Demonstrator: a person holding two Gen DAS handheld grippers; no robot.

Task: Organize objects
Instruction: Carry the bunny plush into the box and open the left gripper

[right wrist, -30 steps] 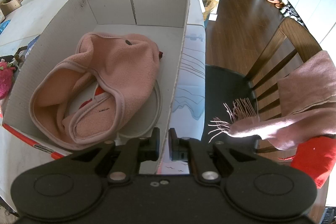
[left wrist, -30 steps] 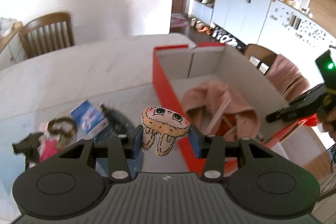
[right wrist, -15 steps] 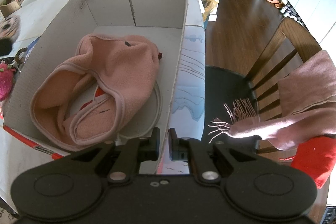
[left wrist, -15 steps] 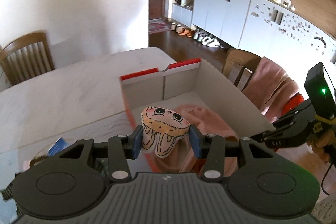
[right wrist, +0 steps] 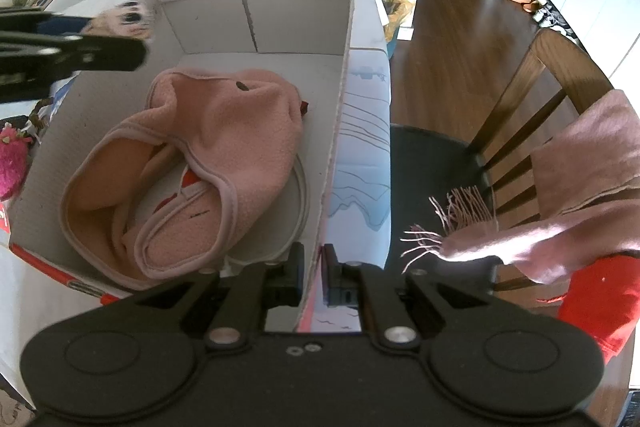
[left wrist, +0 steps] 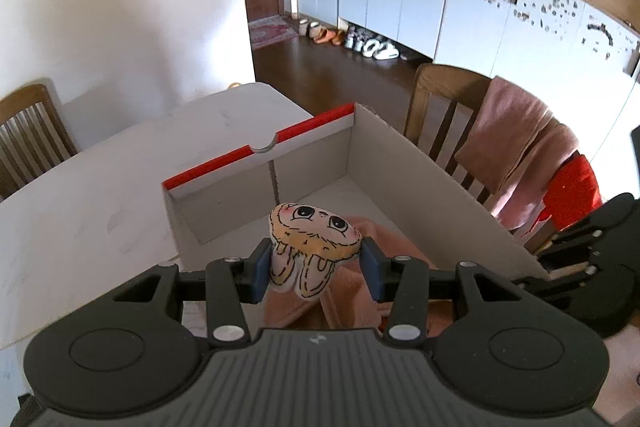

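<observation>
My left gripper (left wrist: pixel 316 267) is shut on a small cartoon-face plush toy (left wrist: pixel 314 241) and holds it over the open cardboard box (left wrist: pixel 420 179). The box has a red rim and white walls (right wrist: pixel 296 23). A pink fleece garment (right wrist: pixel 224 147) lies inside it, just below the toy (left wrist: pixel 360 295). The right wrist view shows the left gripper (right wrist: pixel 80 55) and the toy (right wrist: pixel 128 17) above the box's far left corner. My right gripper (right wrist: pixel 314 277) is shut on the box's right wall at its near end. It also shows at the right edge of the left wrist view (left wrist: pixel 592 267).
A wooden chair (right wrist: pixel 532 99) beside the box carries a pink fringed scarf (right wrist: pixel 580 187) and a red cloth (right wrist: pixel 600 295). A pink fluffy toy (right wrist: pixel 10 163) lies on the white table (left wrist: pixel 100 187) left of the box. Another chair (left wrist: pixel 28 135) stands at the far end.
My left gripper carried the plush toy from over the table's clutter, across the red edge, to above the inside of the box. The right gripper kept still on the box wall.
</observation>
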